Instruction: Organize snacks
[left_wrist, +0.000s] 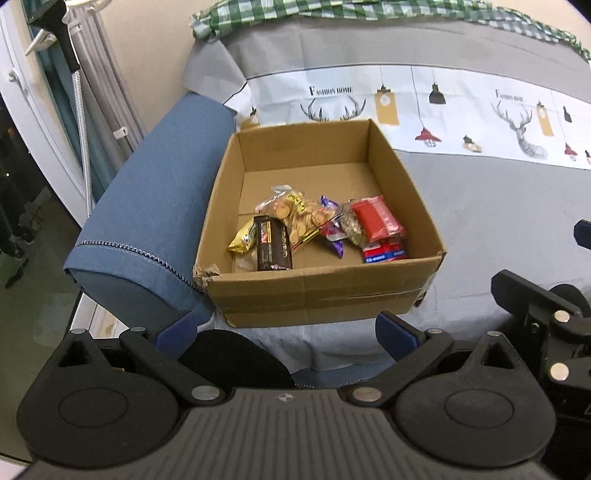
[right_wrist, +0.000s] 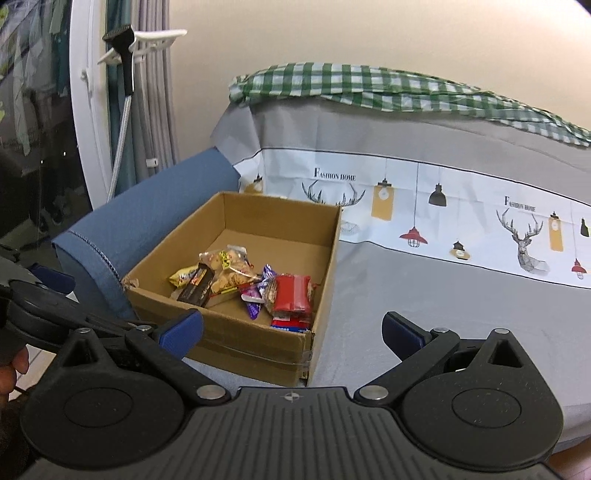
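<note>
Cardboard box (left_wrist: 325, 291) of snacks (left_wrist: 314, 225) sits ahead of both grippers' spread, empty fingers (right_wrist: 181, 330).

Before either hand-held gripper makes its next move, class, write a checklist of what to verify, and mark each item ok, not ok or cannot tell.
1. Left hand-held gripper open and empty: ok.
2. Right hand-held gripper open and empty: ok.
3. Cardboard box upright with its top open: ok.
4. Snacks inside the box, such as the red packet and the dark bar: ok.
5. Snacks sorted neatly: not ok, they lie in a loose pile.
6. Snacks left outside the box: cannot tell.
</note>
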